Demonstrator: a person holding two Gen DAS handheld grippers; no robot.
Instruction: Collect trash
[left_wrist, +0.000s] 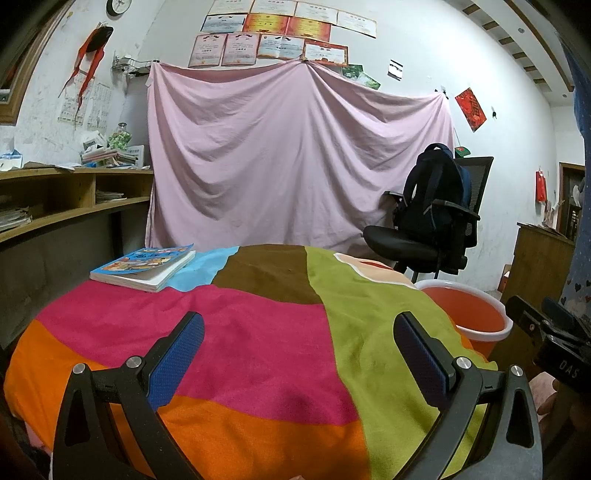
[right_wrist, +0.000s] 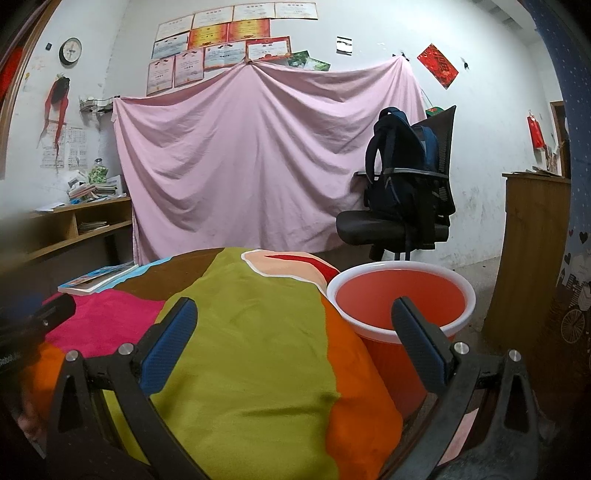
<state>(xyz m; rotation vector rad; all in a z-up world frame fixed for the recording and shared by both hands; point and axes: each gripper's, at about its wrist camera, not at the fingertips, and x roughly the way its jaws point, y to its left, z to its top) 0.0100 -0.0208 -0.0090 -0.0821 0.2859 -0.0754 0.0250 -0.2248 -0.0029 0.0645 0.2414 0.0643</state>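
An orange bucket (right_wrist: 400, 295) with a white rim is seen on the floor, just beside the right edge of the table's colourful cloth (left_wrist: 258, 350). Nothing is seen inside it. The right gripper (right_wrist: 294, 332) is held wide apart and empty near the bucket. The left gripper (left_wrist: 298, 347) is spread apart too, empty, above the cloth. A book (left_wrist: 144, 267) is laid at the far left.

1 book (left_wrist: 142, 267), 1 bucket (right_wrist: 400, 299), 1 chair (right_wrist: 406, 218), 1 backpack (right_wrist: 400, 166)
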